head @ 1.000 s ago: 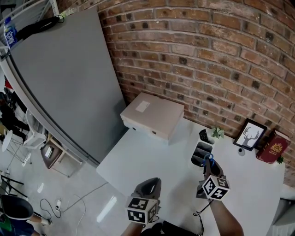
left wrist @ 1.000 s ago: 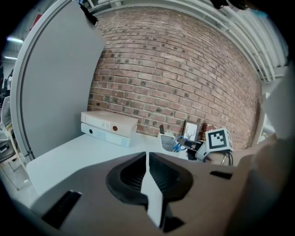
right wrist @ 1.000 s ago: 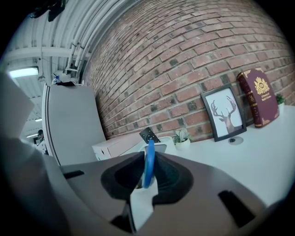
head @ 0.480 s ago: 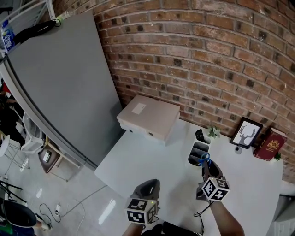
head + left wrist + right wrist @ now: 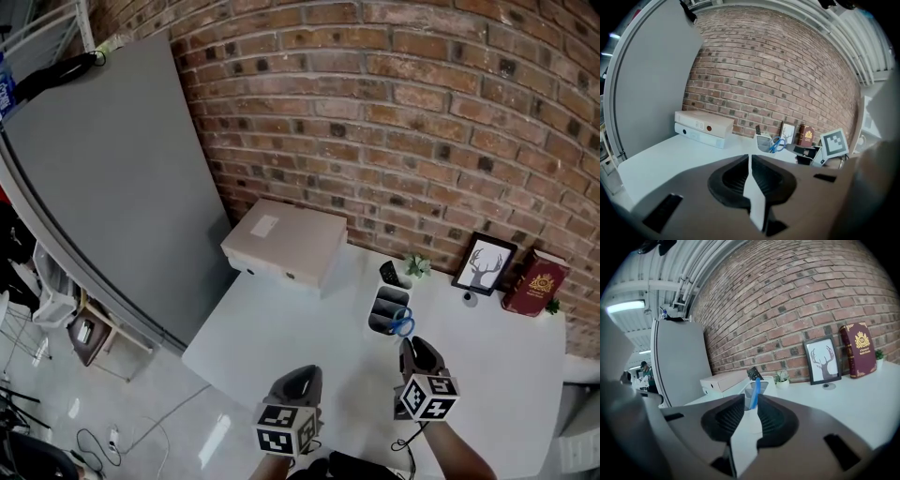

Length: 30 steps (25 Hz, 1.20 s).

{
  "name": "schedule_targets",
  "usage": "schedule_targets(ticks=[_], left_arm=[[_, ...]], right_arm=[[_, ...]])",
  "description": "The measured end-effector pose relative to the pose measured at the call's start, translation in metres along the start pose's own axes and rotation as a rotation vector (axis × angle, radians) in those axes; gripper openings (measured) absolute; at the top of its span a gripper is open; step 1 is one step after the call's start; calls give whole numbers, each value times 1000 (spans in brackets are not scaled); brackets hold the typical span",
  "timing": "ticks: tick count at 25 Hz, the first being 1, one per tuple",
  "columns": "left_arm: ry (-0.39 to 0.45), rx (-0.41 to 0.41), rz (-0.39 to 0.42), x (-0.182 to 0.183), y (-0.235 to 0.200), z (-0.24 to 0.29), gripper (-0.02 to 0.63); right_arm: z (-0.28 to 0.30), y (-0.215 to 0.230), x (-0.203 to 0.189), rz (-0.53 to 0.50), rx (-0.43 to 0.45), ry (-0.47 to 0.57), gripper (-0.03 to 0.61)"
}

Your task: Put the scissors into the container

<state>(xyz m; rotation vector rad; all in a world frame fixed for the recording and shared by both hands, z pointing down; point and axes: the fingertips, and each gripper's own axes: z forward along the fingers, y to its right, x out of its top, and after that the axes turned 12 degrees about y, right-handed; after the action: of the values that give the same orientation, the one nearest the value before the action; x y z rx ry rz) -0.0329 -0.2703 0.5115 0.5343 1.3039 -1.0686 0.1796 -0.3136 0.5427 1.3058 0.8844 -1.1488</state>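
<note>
My right hand-held gripper (image 5: 410,347) has drawn back toward the near edge of the white table (image 5: 281,319), its jaws parted and empty. A second ago it held the blue-handled scissors (image 5: 403,326) over the narrow grey compartmented container (image 5: 372,314) near the far edge. The scissors now stand in its nearest compartment, handles up, so I judge the task done. My left hand-held gripper (image 5: 305,375) stays clenched on nothing.

The scissors (image 5: 403,326) blades sit hidden inside the container (image 5: 387,307) (only blue handles show).
</note>
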Motion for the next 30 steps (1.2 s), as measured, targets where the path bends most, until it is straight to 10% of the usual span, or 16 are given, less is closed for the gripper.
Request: schedule_targets(ticks=[30], left_arm=[[-3,-78,50,-4,10,2,25]], right_arm=[[-85,-51,18,-58,32,-72,0]])
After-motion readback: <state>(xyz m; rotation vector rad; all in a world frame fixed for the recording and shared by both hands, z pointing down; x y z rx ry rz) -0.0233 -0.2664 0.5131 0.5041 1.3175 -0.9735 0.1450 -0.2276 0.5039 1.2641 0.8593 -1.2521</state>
